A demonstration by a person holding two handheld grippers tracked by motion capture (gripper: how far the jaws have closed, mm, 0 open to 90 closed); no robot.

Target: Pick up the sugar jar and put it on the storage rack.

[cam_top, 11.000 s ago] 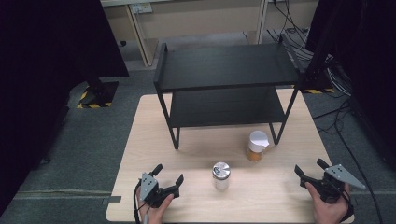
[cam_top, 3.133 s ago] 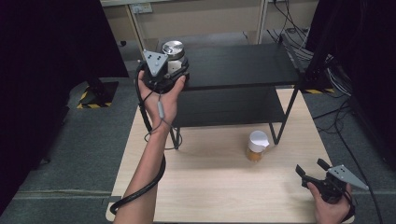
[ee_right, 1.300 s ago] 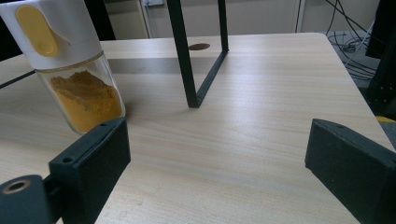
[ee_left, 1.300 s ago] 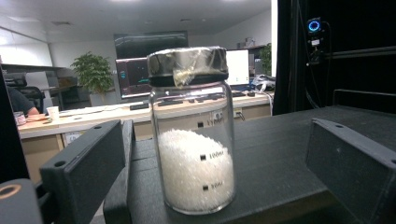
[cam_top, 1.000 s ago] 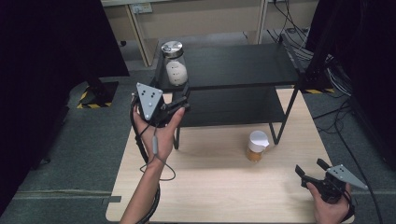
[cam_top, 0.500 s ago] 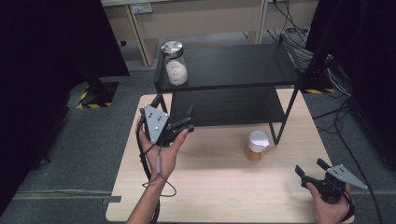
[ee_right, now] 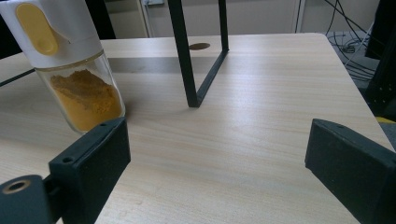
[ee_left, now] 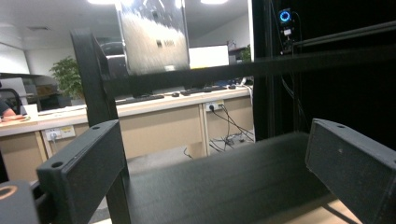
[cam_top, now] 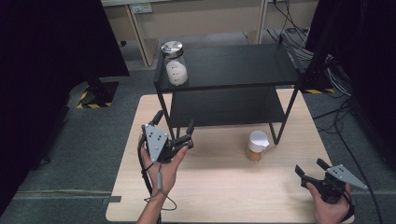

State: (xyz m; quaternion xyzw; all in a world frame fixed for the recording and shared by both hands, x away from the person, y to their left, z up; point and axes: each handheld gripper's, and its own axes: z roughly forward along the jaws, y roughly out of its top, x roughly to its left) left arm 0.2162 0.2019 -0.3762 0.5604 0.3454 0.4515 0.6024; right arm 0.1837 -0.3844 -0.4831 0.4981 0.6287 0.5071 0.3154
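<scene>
High view: my left gripper [cam_top: 173, 133], spread and empty, hangs left of centre below the shelf-top jar [cam_top: 175, 64], so next my spread right gripper [cam_top: 310, 168] must reach the spice jar [cam_top: 257, 146] at centre right.

Overhead camera above table [cam_top: 224, 196]; two low jaw-level views toward rack [cam_top: 229, 70].

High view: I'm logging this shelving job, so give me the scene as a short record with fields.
shelf: black two-tier shelf on the wooden table
top tier: silver-lidded jar at its left corner
table: white-capped spice jar upright by a shelf leg
left gripper: open, empty, before the shelf
right gripper: open, empty, near the table's right edge
</scene>
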